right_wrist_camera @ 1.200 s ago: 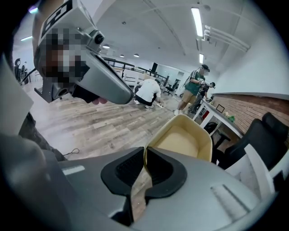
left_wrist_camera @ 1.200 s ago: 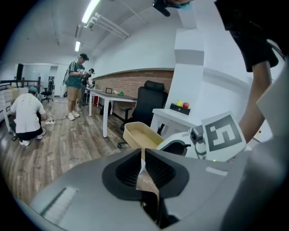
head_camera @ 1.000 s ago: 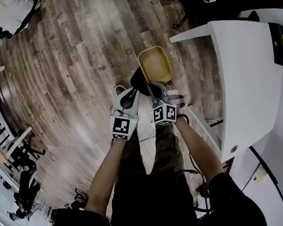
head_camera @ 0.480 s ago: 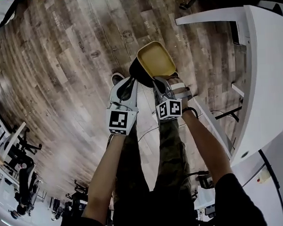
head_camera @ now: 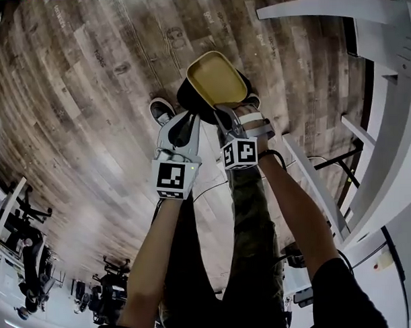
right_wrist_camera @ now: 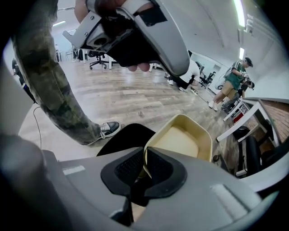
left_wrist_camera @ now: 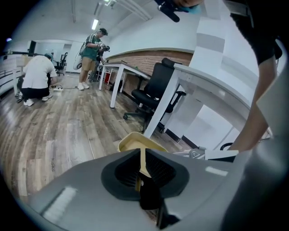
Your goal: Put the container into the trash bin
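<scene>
Both grippers, left (head_camera: 190,121) and right (head_camera: 225,117), are clamped on the near rim of the container (head_camera: 214,79), a shallow pale-yellow tub with rounded corners, above a black bin (head_camera: 187,100) on the wood floor (head_camera: 89,97).

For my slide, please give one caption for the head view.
Left gripper and right gripper hold the yellow container by its rim above a black bin.
</scene>
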Demonstrator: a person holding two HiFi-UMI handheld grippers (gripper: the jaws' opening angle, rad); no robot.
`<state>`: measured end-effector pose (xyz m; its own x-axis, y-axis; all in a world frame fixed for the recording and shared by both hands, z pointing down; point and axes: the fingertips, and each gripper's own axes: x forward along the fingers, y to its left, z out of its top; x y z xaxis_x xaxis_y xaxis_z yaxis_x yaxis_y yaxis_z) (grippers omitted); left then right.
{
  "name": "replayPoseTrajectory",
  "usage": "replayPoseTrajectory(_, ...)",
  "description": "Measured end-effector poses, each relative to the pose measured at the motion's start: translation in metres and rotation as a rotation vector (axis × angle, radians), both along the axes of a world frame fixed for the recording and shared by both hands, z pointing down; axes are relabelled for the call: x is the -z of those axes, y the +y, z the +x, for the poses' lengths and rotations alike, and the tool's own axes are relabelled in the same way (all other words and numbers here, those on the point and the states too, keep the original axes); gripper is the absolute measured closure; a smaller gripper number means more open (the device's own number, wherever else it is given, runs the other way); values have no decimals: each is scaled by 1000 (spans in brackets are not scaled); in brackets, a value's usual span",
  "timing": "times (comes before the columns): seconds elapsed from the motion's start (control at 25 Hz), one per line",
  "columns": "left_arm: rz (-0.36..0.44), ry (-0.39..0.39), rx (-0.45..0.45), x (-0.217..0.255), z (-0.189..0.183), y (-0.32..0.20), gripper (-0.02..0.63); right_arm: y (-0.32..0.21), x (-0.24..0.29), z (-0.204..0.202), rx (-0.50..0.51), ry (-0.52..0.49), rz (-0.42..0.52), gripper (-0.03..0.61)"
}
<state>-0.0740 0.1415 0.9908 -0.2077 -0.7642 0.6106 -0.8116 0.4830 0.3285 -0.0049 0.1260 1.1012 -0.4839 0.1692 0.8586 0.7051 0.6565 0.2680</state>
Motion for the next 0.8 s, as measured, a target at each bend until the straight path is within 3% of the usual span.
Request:
replayPoseTrajectory(0.44,21,12,70,-41,-8,18,603,4,-90,39,165,145,72,541)
replayPoseTrajectory(0.68,18,18,65,-52,-2,28,603,-4,-115,41,186,195,132,537)
replayPoseTrajectory(0.76,15,20,53,-52,3,30,603,-9,-120,41,181,216,163,516)
replayPoseTrajectory(0.8,14,21,47,-51,6,31,603,-11,-121,43,171,231,172,470)
